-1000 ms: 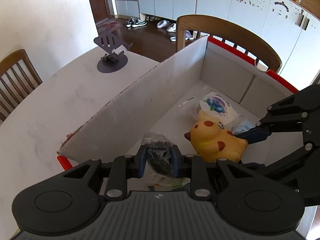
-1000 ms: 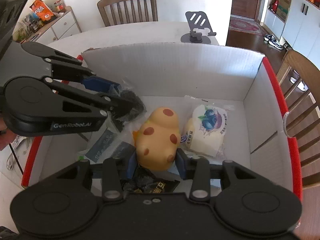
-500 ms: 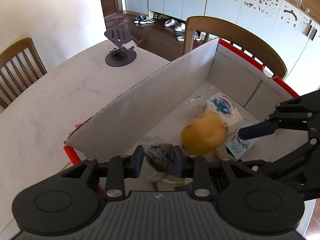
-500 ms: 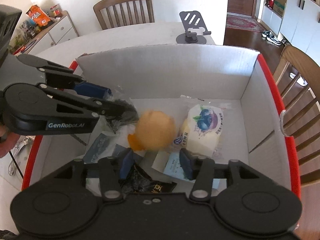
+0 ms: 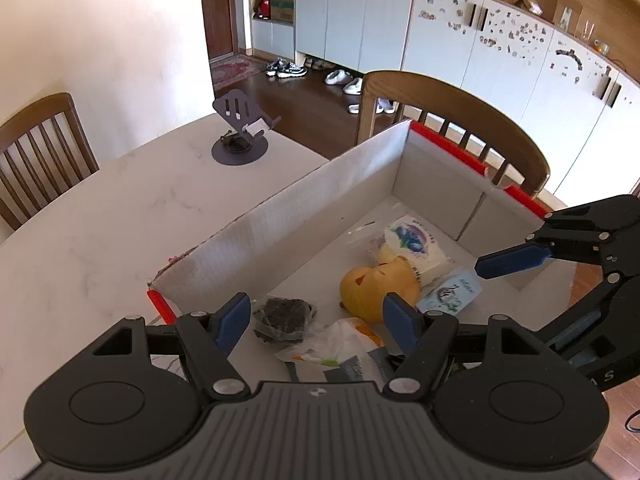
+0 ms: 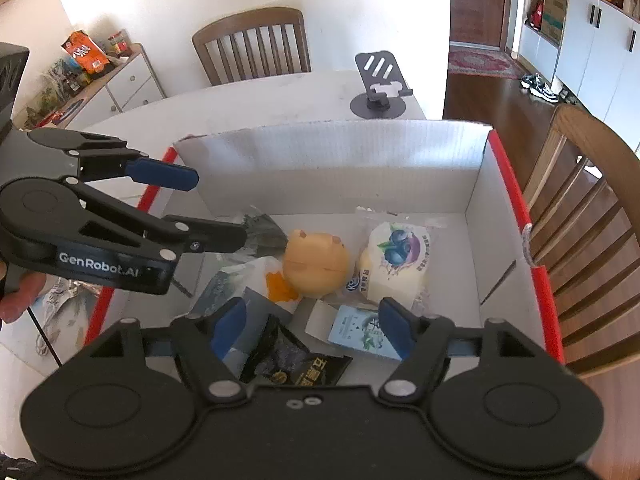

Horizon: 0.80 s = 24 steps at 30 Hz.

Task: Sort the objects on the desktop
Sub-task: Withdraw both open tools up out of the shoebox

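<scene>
A white cardboard box (image 5: 280, 236) (image 6: 332, 160) with red rims stands on the marble table. Inside lie a yellow duck toy (image 5: 376, 286) (image 6: 316, 264), a blueberry-print bun pack (image 5: 412, 240) (image 6: 396, 260), a clear bag of dark stuff (image 5: 284, 314) (image 6: 260, 228), a light-blue packet (image 5: 452, 290) (image 6: 360, 330), a black snack bag (image 6: 296, 364) and a white-orange wrapper (image 5: 340, 340). My left gripper (image 5: 316, 322) (image 6: 216, 208) is open above the dark bag. My right gripper (image 6: 308, 326) is open and empty above the box; one of its fingers (image 5: 512, 260) shows in the left wrist view.
A dark phone stand (image 5: 240, 132) (image 6: 380, 84) stands on the table (image 5: 100, 220) beyond the box. Wooden chairs (image 5: 452, 120) (image 6: 252, 44) surround the table. A sideboard with snacks (image 6: 92, 76) stands at the wall.
Both grippers opened and rose. The right one let go of the duck toy, which fell and rolled onto the box floor. The left one released the dark bag, which now lies in the box.
</scene>
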Each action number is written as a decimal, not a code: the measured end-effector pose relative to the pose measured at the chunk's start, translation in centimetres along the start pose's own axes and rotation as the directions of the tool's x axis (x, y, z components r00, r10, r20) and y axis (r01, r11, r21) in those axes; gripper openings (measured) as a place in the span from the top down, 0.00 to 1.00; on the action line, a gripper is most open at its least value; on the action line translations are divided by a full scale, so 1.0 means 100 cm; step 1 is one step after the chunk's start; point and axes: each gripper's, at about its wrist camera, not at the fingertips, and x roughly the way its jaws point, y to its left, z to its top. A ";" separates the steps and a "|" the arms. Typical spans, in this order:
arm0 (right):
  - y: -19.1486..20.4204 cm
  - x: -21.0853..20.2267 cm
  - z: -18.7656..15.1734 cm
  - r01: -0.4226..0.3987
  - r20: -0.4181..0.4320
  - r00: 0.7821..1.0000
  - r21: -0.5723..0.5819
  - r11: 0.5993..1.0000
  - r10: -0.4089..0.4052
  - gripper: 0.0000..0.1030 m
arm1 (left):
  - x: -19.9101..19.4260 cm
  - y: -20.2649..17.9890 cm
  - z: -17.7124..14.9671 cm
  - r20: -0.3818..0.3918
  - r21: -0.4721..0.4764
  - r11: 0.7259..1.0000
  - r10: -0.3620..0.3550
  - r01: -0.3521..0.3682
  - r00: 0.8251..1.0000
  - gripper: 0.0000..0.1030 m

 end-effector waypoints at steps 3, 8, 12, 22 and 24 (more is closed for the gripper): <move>0.001 -0.007 -0.002 -0.001 0.008 1.000 -0.001 1.000 0.001 0.28 | -0.007 -0.005 -0.002 0.007 0.002 1.000 -0.011 0.011 1.000 0.30; 0.001 -0.017 -0.006 0.000 0.033 0.999 0.005 1.000 0.000 0.24 | -0.021 -0.013 -0.010 0.016 -0.006 0.999 -0.039 0.039 0.999 0.30; 0.000 -0.027 -0.012 0.004 0.060 0.998 0.006 1.000 -0.004 0.21 | -0.032 -0.014 -0.018 0.034 -0.019 0.999 -0.047 0.048 0.998 0.22; 0.008 -0.054 -0.027 0.022 0.132 0.991 -0.003 1.000 -0.022 0.07 | -0.058 -0.010 -0.041 0.091 -0.062 0.994 -0.080 0.086 0.993 0.17; 0.013 -0.059 -0.030 0.024 0.143 0.989 0.000 1.000 -0.024 0.07 | -0.064 -0.012 -0.045 0.103 -0.060 0.994 -0.083 0.090 0.991 0.13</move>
